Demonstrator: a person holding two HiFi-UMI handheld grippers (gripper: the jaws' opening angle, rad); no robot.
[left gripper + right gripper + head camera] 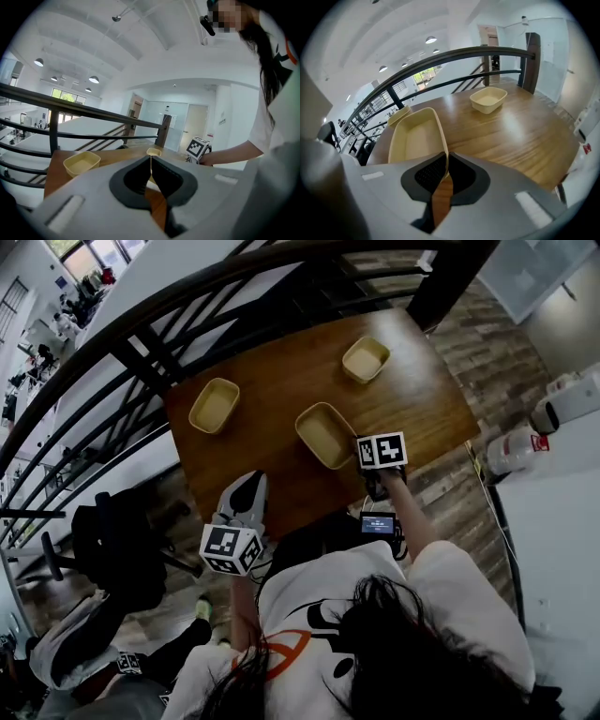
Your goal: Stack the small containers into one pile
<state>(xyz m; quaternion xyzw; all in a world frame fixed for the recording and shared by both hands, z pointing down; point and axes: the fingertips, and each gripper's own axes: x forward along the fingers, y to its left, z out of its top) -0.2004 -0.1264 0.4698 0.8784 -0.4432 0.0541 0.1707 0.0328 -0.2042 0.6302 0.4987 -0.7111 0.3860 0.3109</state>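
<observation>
The near container [325, 434] is the one I have in the grip. It is a small, pale yellow tray with rounded corners, and it is empty inside. It sits at the middle of the desk [281, 371], towards the edge nearest to the person. My right tongs [446, 163] are closed on its rim at the near right corner. In the right gripper view the thin yellow wall runs straight between the two dark pads, and both pads press on it. I cannot tell if its bottom rests on the wood or is a little raised.

The two other containers have the same colour and shape, and both are empty. The left container [215, 405] stands near the left edge of the desk, well apart from the gripped one. The far container [366, 359] stands towards the far right corner, also well apart. None of the three touches another, so there is no pile yet.

My left tongs [151, 158] are closed, the tips are together and nothing is between them. They hang over the near left corner of the desk and point across it, towards the far container. The marker cube [382, 450] of the right tongs is just beside the gripped container.

Behind the desk runs a dark railing [141, 343].
</observation>
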